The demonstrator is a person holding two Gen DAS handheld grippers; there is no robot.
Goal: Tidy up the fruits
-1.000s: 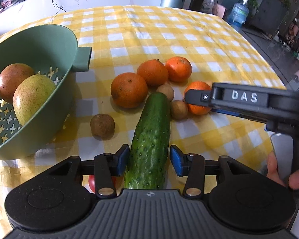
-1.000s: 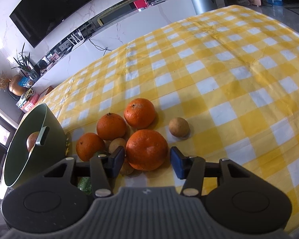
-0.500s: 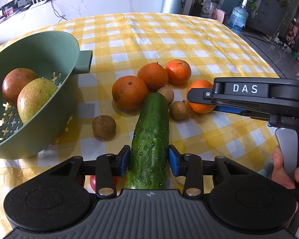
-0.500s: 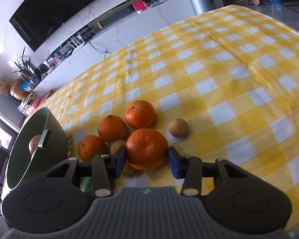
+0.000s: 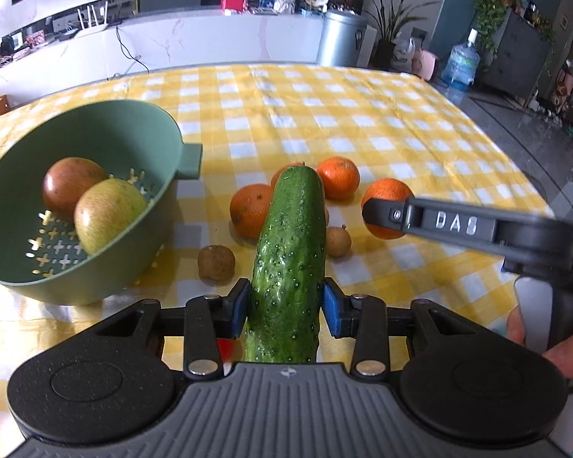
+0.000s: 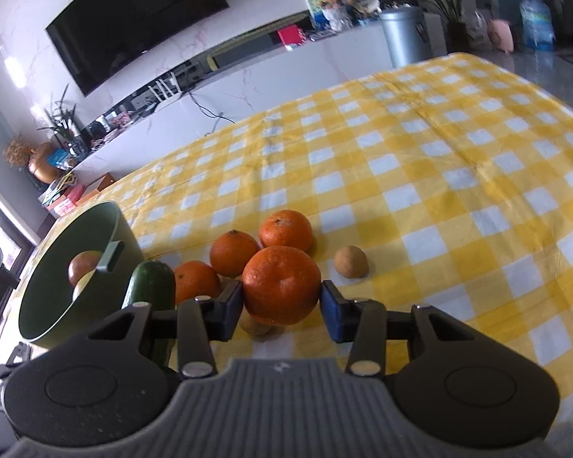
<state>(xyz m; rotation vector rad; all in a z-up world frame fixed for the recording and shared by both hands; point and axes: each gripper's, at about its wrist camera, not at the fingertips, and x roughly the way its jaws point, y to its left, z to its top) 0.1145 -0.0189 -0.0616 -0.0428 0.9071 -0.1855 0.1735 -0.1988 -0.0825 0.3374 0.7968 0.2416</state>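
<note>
A: How far are we with the fruits?

B: Not far, we think. In the green bowl [image 5: 95,206] at the left there are only two fruits [image 5: 91,202], one reddish and one yellow-green. All the rest is outside it.

A: What is left?

B: Three oranges [image 6: 235,252] in a group on the table [image 5: 324,114], three small brown fruits [image 5: 216,262] near them, and the two things we carry.

A: What does the left tool hold?

B: The left tool [image 5: 285,307] is closed on the cucumber [image 5: 292,244], near its lower end. Both blue pads [image 5: 330,305] press on its sides. The far tip points up and forward and covers part of one orange, so we judge it is off the cloth.

A: And the right tool?

B: The right tool [image 6: 282,307] grips a big orange [image 6: 281,284], one pad on each side. It seems a little above the table, because a brown fruit shows below it.

A: Where should they go?

B: We suppose the orange goes into the bowl, to our left. For the cucumber we cannot tell; it is hardly a fruit. Something red [image 5: 225,345] lies under the left tool, but it is too hidden to name.
</note>
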